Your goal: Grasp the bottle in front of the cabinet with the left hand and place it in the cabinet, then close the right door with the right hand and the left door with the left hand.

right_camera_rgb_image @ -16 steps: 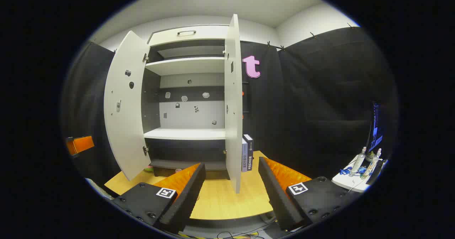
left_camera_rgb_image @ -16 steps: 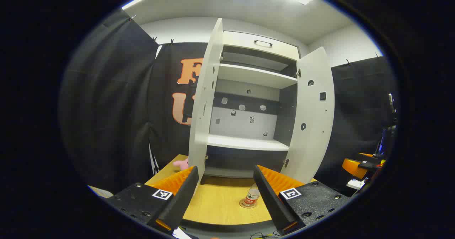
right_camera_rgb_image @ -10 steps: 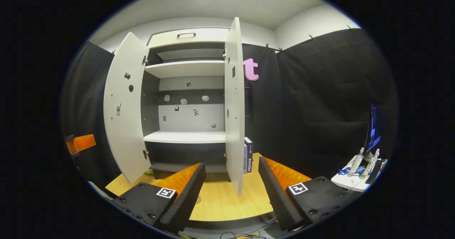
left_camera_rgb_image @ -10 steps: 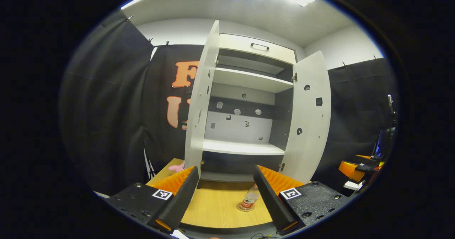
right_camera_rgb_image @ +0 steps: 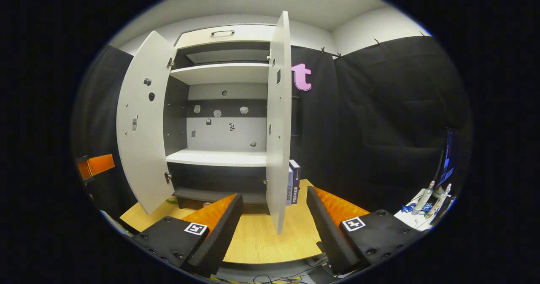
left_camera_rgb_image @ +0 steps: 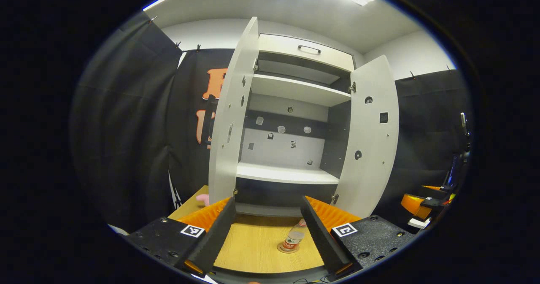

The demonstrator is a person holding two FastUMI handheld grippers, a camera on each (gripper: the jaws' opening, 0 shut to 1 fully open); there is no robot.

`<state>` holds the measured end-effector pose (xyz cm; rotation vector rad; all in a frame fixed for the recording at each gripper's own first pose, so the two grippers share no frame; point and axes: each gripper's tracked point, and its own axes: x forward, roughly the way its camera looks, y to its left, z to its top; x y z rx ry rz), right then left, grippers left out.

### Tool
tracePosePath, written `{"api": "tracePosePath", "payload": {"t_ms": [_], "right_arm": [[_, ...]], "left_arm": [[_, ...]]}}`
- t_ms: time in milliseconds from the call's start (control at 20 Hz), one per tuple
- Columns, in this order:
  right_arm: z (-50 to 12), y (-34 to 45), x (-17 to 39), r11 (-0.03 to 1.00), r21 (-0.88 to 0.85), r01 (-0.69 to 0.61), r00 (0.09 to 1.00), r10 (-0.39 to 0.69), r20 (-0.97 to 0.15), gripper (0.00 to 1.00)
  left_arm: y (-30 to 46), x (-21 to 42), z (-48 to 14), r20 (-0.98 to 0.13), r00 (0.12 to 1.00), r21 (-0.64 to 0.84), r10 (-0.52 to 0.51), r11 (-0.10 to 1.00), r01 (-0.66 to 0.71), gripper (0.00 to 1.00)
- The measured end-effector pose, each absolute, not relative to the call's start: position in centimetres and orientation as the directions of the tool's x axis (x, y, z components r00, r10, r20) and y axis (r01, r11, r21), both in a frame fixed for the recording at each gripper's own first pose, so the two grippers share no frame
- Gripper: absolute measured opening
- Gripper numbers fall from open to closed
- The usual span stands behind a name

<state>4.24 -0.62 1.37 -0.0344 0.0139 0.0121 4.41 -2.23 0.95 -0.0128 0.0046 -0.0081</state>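
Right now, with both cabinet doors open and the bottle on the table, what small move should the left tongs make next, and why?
Probably ease the left tongs forward and a little to their right toward the bottle. They are open with nothing between the fingers, and the bottle stands upright on the table near the right finger, off the gap's centre, ahead of the open cabinet.

My left gripper view faced the open cabinet [left_camera_rgb_image: 291,140] from low at the table [left_camera_rgb_image: 257,244] edge; my right gripper view looked from farther right. Both shared its shelves.
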Motion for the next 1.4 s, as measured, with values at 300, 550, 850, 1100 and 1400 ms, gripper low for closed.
{"api": "tracePosePath", "payload": {"t_ms": [300, 550, 850, 1100, 1400], "right_arm": [[2.7, -2.2, 10.0, 0.995, -0.046, -0.084, 0.996, 0.084, 0.008, 0.99], [2.2, -3.5, 11.5, 0.992, -0.022, -0.125, 0.992, 0.124, -0.018, 0.99], [2.2, -5.4, 11.7, 0.993, -0.048, -0.108, 0.994, 0.108, -0.014, 0.99], [2.0, -6.2, 11.1, 0.994, -0.057, -0.090, 0.996, 0.088, -0.032, 1.00], [1.8, -6.0, 9.7, 0.998, -0.057, -0.021, 1.000, 0.020, -0.022, 0.99]], "left_arm": [[-5.4, 7.1, 1.0, 0.001, 0.999, 0.014, 0.041, 0.999, -0.041, 0.95], [-10.0, 9.9, -4.0, -0.075, 0.997, -0.004, 0.001, 1.000, -0.002, 0.92], [-14.3, 12.2, -14.3, -0.219, 0.971, -0.055, -0.097, 0.995, 0.087, 0.95], [-15.4, 13.9, -23.3, -0.360, 0.925, -0.027, -0.124, 0.992, 0.123, 0.95], [-13.5, 16.5, -32.6, -0.476, 0.874, 0.044, -0.098, 0.990, 0.135, 0.95]]}}
